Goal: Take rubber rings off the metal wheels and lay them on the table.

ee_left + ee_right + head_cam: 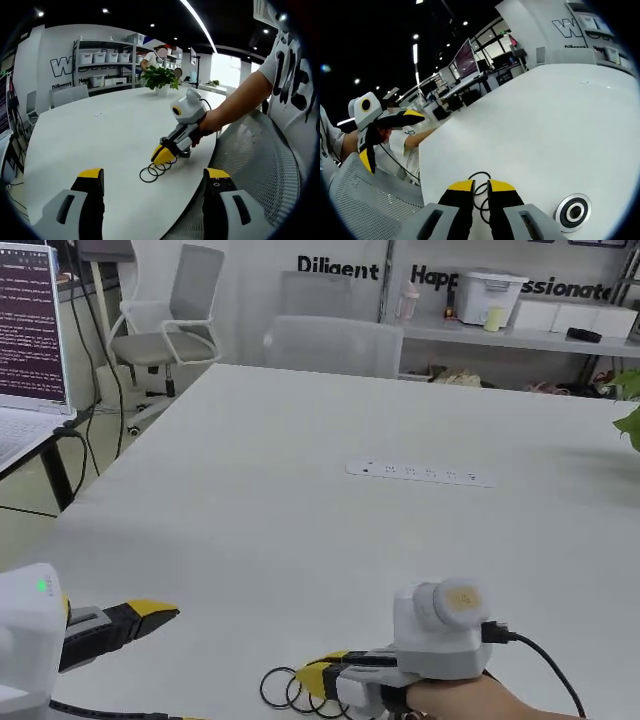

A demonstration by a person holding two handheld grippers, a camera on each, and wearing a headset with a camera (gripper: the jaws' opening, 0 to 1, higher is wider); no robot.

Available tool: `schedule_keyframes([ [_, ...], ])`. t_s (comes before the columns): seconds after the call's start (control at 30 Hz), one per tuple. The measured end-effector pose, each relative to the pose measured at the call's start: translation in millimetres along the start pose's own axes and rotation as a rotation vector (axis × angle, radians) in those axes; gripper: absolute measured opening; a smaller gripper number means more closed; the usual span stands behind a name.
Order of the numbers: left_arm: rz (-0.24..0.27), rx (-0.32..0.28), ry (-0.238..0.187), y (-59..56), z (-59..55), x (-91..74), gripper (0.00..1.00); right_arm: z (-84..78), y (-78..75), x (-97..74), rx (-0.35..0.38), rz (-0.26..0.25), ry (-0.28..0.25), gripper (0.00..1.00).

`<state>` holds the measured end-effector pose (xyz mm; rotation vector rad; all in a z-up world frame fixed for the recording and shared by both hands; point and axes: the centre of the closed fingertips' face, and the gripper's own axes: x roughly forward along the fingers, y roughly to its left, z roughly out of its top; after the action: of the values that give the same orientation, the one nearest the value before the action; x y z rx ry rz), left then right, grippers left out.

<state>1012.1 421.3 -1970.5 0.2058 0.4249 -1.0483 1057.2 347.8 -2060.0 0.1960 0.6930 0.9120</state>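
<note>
Progress: three rubber rings (pixel 292 692) lie overlapping on the table (pixel 300 520), near edge; removal looks well advanced.
Remaining: one metal wheel (pixel 574 212) lies just right of the rings; its dark band may be a ring left to remove.
Right gripper (pixel 318 678): jaws nearly together at the rings; whether a strand is pinched cannot be told.
Left gripper (pixel 155 176): jaws spread, holding nothing, near left.

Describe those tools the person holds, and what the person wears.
The left hand-held gripper and right hand-held gripper have white plastic bodies and black jaws tipped in yellow. A thin black cable trails from the right one; a small green light glows on the left one. The person wears a white T-shirt with black lettering.
</note>
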Motion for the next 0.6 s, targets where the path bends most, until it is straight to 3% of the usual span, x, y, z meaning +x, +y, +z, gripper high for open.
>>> schedule_keyframes([
  [0.33, -0.013, 0.006, -0.002, -2.7, 4.5, 4.3, 0.79, 15.2, -4.1, -20.2, 0.04, -0.005, -0.095, 0.11],
  [0.6, -0.016, 0.009, -0.004, -5.4, 7.4, 4.5, 0.79, 28.6, -3.2, -45.3, 0.004, -0.008, -0.145, 0.14],
])
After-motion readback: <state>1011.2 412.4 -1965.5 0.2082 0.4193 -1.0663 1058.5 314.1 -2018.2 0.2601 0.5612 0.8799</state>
